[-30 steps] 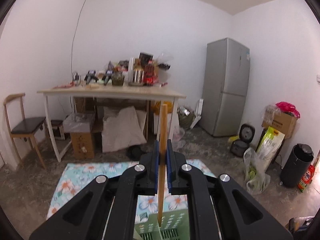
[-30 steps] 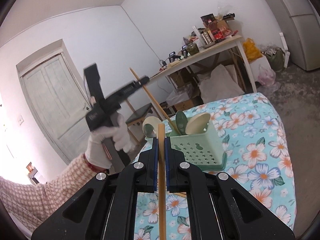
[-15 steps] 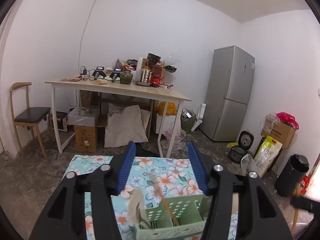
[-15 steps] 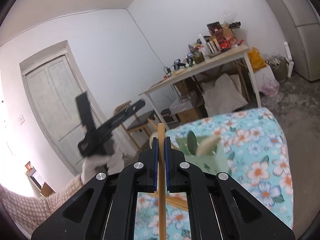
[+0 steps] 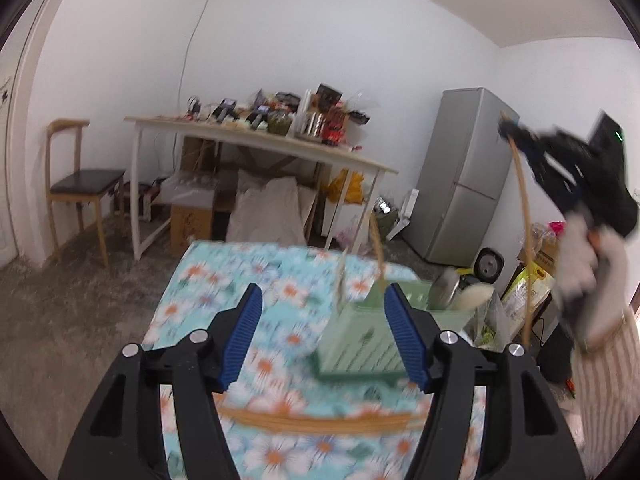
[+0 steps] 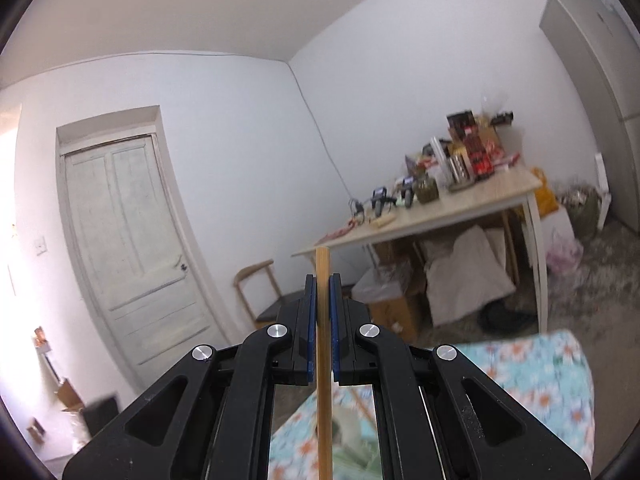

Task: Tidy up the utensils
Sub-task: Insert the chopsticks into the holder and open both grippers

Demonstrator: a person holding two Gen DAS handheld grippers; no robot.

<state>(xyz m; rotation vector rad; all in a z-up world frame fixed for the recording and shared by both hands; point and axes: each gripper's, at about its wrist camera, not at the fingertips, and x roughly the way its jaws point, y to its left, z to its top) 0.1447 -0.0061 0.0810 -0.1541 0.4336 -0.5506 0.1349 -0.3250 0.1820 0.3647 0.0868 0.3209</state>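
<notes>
A pale green utensil holder (image 5: pixel 360 340) stands on the flowered tablecloth (image 5: pixel 224 280), blurred, with an upright chopstick (image 5: pixel 376 248) and spoons (image 5: pixel 444 292) in it. My left gripper (image 5: pixel 324 292) hovers just before the holder, jaws opening, nothing pressed between the blue pads. More chopsticks (image 5: pixel 320 424) lie flat on the cloth under it. My right gripper (image 6: pixel 323 280) is shut on one wooden chopstick (image 6: pixel 323 360) and points level across the room, above the holder (image 6: pixel 352 440). In the left wrist view this right gripper (image 5: pixel 506 128) is high at the right, its chopstick (image 5: pixel 526 240) hanging down.
A gloved hand (image 5: pixel 580 256) and striped sleeve hold the right gripper. Behind stand a cluttered white table (image 5: pixel 260 144), a wooden chair (image 5: pixel 80 176), a grey fridge (image 5: pixel 464 176) and a white door (image 6: pixel 128 240). Bags and boxes lie on the floor at the right.
My left gripper let its chopstick go into the holder, opened wide and drew back to the left. My right gripper rose with its chopstick and now looks across the room.
</notes>
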